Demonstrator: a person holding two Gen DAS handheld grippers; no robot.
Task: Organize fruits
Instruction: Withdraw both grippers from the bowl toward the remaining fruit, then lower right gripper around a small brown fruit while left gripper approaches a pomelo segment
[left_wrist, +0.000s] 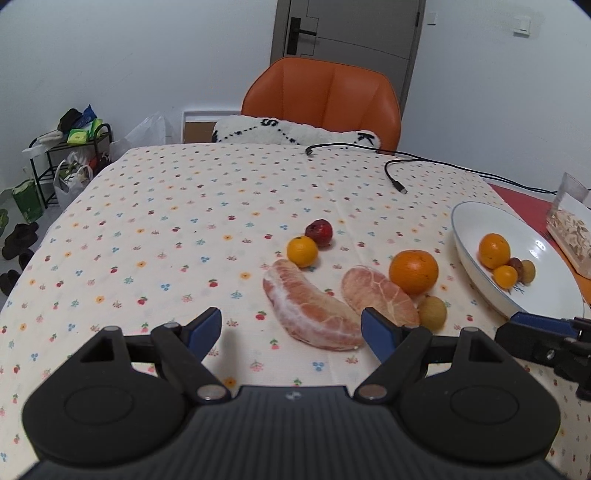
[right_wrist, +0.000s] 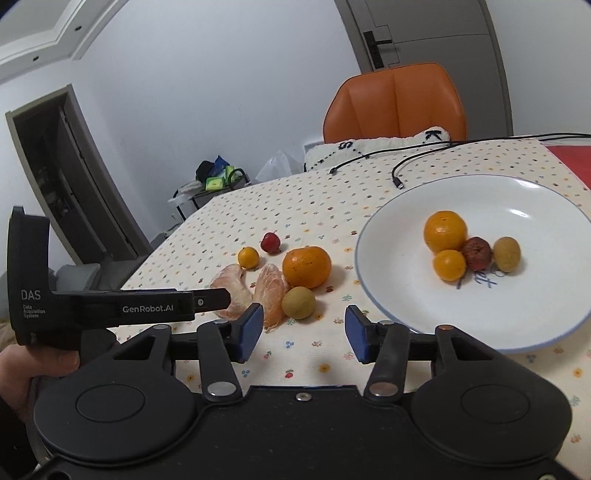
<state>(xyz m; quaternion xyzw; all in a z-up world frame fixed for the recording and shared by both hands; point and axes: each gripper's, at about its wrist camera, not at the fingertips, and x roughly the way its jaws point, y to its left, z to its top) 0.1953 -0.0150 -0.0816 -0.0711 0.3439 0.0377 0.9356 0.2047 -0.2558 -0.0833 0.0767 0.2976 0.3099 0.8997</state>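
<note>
Two peeled pomelo segments lie on the flowered tablecloth. The nearer one (left_wrist: 314, 317) sits just ahead of my open left gripper (left_wrist: 291, 328), and the other segment (left_wrist: 380, 295) is to its right. Beside them are a large orange (left_wrist: 413, 271), a small green-brown fruit (left_wrist: 432, 312), a small orange (left_wrist: 302, 251) and a red fruit (left_wrist: 318, 231). The white plate (right_wrist: 517, 314) holds an orange (right_wrist: 445, 230), a small orange (right_wrist: 448, 264), a dark red fruit (right_wrist: 477, 253) and a greenish fruit (right_wrist: 506, 254). My right gripper (right_wrist: 304, 328) hovers open and empty near the plate's left rim, just short of the green-brown fruit (right_wrist: 298, 302).
Black cables (left_wrist: 391, 173) trail across the far side of the table. An orange chair (left_wrist: 321, 96) with a white cushion (left_wrist: 291, 131) stands behind it. A clear snack container (left_wrist: 569, 236) sits on a red mat at right. A rack with bags (left_wrist: 74, 155) and shoes are on the floor at left.
</note>
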